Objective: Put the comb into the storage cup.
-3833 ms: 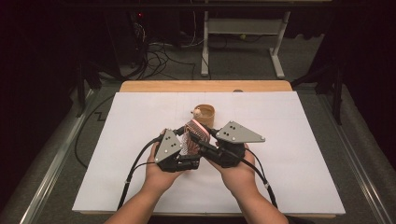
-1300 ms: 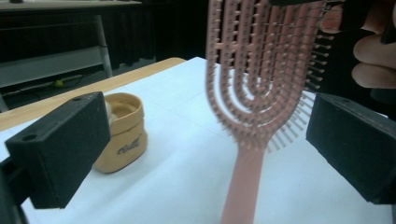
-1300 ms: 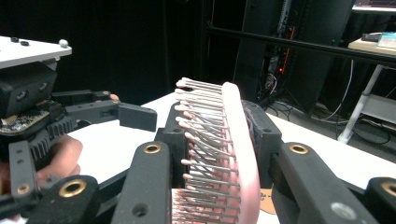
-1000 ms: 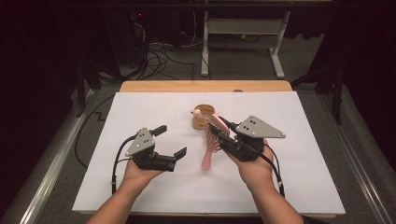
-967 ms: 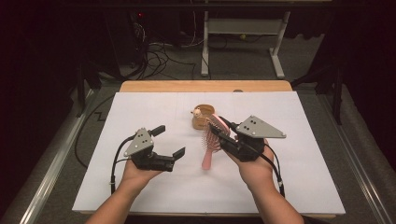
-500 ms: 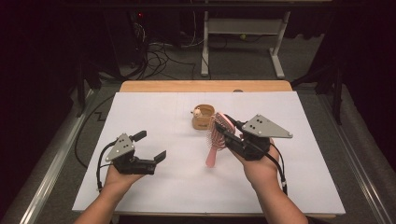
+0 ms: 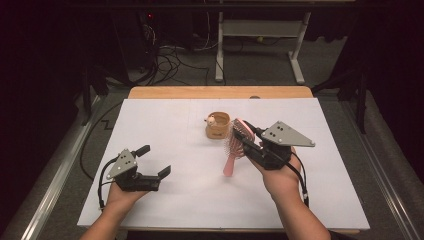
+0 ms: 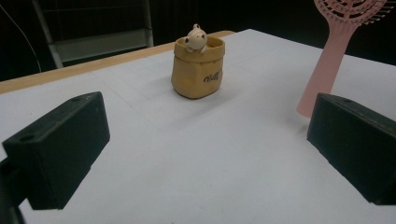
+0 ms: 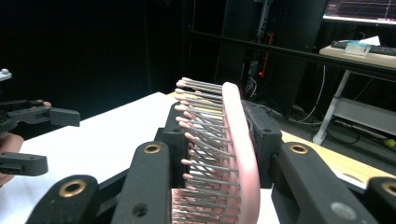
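Note:
A pink hairbrush (image 7: 234,146) stands tilted, its handle tip on the white table sheet (image 7: 150,120). My right gripper (image 7: 246,138) is shut on the brush head, and in the right gripper view the bristled head (image 9: 236,144) sits clamped between the jaws of the right gripper (image 9: 219,156). Just behind the brush is a small tan pot (image 7: 218,125) with a bear figure on its rim. My left gripper (image 7: 155,160) rests low at the front left, open, nothing between its jaws. The left gripper (image 8: 208,121) looks toward the pot (image 8: 198,70) and the brush handle (image 8: 327,70).
The wooden table edge (image 7: 220,92) shows behind the sheet. Beyond it are floor cables (image 7: 170,60) and a white desk frame (image 7: 260,35). Metal rails (image 7: 55,185) run along both sides. Open sheet lies between the two hands.
My left hand has drawn back to the left and toward the front edge, sinking lower, its jaws still open. The right gripper and the brush have hardly moved.

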### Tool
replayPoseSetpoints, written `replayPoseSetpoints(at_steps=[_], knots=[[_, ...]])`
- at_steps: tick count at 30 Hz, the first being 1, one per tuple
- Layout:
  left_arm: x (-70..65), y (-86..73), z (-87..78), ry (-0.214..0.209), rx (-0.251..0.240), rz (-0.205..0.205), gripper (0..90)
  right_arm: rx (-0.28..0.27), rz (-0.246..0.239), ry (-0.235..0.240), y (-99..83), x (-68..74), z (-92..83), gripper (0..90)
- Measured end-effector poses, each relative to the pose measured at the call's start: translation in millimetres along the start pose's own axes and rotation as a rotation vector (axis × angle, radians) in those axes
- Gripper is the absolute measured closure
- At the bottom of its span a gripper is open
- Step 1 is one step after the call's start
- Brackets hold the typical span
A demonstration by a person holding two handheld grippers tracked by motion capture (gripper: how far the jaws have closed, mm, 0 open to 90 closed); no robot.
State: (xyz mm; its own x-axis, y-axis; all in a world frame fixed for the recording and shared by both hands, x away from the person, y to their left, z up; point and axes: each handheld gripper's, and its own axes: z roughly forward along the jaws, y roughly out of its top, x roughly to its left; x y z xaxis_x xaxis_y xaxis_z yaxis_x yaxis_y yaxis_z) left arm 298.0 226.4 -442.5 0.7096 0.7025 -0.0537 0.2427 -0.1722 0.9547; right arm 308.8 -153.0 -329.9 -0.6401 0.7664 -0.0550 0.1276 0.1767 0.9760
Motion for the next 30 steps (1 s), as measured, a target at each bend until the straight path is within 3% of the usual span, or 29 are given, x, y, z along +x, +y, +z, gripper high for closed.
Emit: replayPoseSetpoints(at_steps=[10, 13, 26, 30], knots=[[4.7, -2.0, -3.8, 0.014, -0.017, -0.010, 0.0, 0.005, 0.006, -0.030, -2.4, -10.9, 1.1, 67.9], [4.6, -3.0, -2.6, 0.019, 0.000, 0.006, 0.0, 0.002, 0.011, -0.038, -2.3, -15.1, 2.7, 67.9], [3.7, -5.1, -1.7, 0.013, 0.005, 0.019, 0.1, -0.020, 0.007, -0.069, 3.8, -23.6, 12.5, 67.9], [4.7, -5.7, -1.7, 0.008, 0.002, 0.007, 0.0, -0.027, 0.014, -0.076, 6.5, -25.7, 14.8, 67.9]])
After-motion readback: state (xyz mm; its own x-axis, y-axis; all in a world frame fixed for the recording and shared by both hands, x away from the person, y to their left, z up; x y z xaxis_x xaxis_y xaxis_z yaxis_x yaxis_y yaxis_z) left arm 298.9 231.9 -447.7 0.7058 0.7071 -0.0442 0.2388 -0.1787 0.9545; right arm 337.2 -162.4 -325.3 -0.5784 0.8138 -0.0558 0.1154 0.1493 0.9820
